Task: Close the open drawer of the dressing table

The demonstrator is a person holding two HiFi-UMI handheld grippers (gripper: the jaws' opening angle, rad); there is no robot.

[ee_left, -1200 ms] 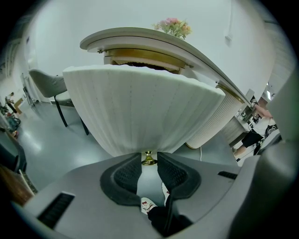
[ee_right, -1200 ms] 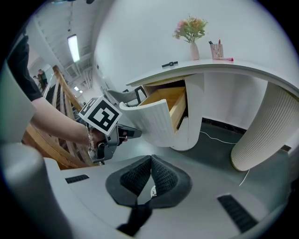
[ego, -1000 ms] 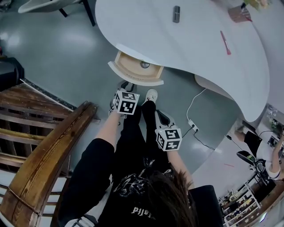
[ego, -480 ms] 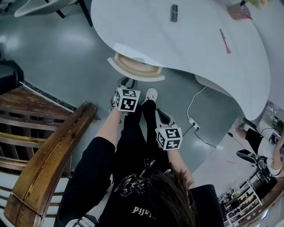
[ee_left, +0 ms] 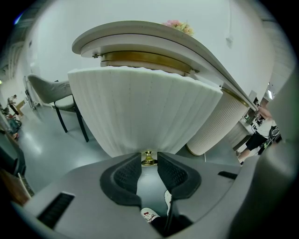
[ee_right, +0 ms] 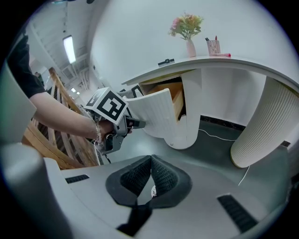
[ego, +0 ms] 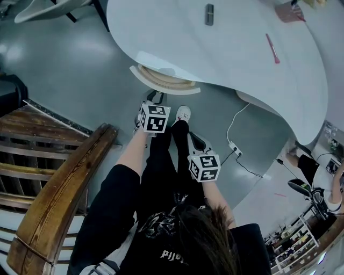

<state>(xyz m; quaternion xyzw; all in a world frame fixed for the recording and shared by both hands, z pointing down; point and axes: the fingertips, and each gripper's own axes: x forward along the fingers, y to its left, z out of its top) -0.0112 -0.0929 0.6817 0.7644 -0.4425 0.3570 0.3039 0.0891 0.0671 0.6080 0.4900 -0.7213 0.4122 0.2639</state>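
Note:
The dressing table's drawer (ego: 164, 83) has a curved white ribbed front (ee_left: 140, 112) and stands a little out from under the white tabletop (ego: 236, 59). In the right gripper view its wooden side (ee_right: 175, 98) shows behind the front. My left gripper (ego: 155, 99) is at the drawer front, its pads on either side of the small brass knob (ee_left: 148, 158), shut on it. The right gripper view shows it (ee_right: 136, 124) against the front. My right gripper (ego: 195, 141) hangs back over the floor, shut (ee_right: 150, 161) with nothing in it.
A wooden banister (ego: 54, 198) runs along the left. A white cable and power strip (ego: 234, 147) lie on the floor by the ribbed table leg (ee_right: 266, 126). A dark item (ego: 209, 14) and a pink pen (ego: 273, 48) rest on the tabletop. A chair (ee_left: 51, 93) stands at the left.
The drawer has slid in under the tabletop, so its wooden inside no longer shows from above. My left gripper has moved with it toward the table. The right gripper stayed put.

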